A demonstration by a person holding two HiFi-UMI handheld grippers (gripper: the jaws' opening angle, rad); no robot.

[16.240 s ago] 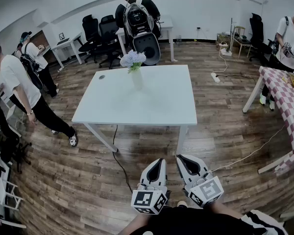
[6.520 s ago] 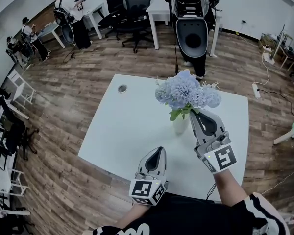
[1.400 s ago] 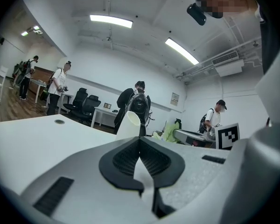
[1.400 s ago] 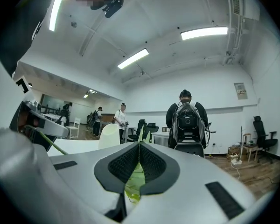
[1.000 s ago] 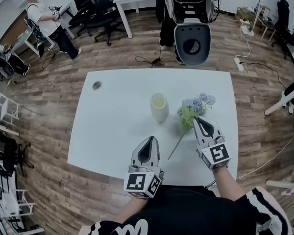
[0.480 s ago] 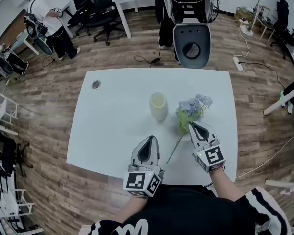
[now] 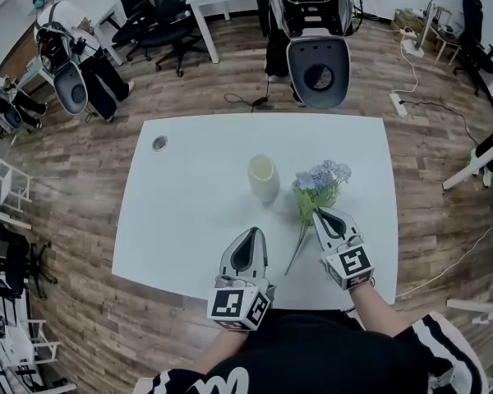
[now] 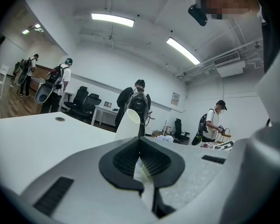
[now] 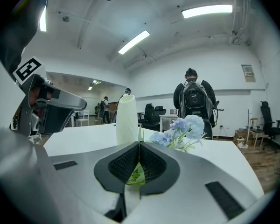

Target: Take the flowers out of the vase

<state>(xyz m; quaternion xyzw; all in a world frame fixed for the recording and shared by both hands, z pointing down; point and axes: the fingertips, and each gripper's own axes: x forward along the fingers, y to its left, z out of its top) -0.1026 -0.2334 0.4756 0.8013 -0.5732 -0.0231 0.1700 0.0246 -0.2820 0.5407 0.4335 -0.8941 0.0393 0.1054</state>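
Now we bring the flowers (image 7: 320,180) lower, just right of the vase (image 7: 263,177), close to the counter (image 7: 189,220). The right gripper (image 7: 317,213) keeps its fingers pressed tight on the stem. The left gripper (image 7: 250,235) has its fingers together, holding nothing. We think only the laying down remains.

No readable text, label, brand or number anywhere in view.
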